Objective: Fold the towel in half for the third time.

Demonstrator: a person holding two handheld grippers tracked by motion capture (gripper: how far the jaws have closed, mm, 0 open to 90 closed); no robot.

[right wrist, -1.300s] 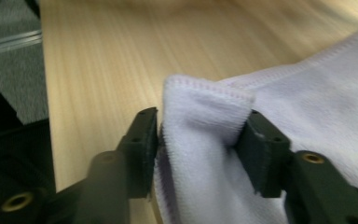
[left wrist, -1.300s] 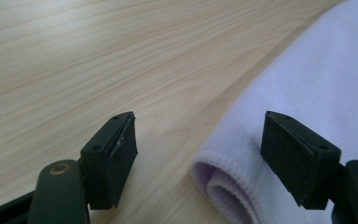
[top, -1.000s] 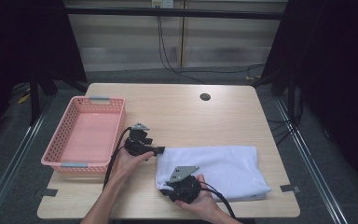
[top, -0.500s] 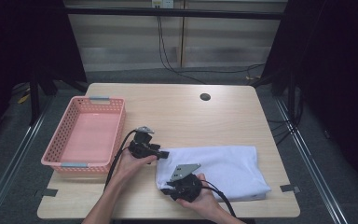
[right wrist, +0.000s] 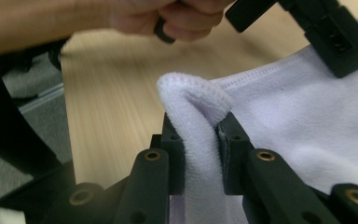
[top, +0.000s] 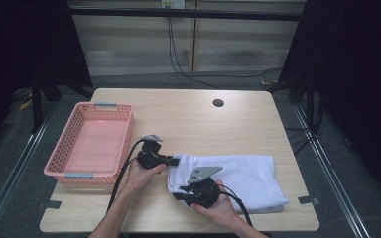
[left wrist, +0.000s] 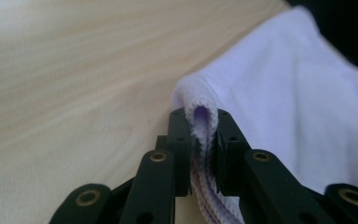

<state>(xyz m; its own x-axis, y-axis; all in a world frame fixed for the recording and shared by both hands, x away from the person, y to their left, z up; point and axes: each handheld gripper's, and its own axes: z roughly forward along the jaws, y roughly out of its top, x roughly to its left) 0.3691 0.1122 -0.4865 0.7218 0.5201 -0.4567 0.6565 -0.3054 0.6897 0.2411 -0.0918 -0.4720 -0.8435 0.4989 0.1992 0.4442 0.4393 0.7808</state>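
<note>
White towel point(top: 238, 178) lies folded on the table point(top: 188, 119) beside a pink basket point(top: 92, 144). Left gripper point(left wrist: 204, 135) pinches its corner edge; right gripper point(right wrist: 200, 140) clamps another corner fold.

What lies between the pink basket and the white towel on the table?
In the high view, the left gripper and the hand holding it lie between the basket and the towel; its jaws are shut on the towel's left edge.

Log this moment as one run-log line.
left tool: shut on folded white towel edge | right tool: shut on same towel | pink plastic basket: empty
</note>
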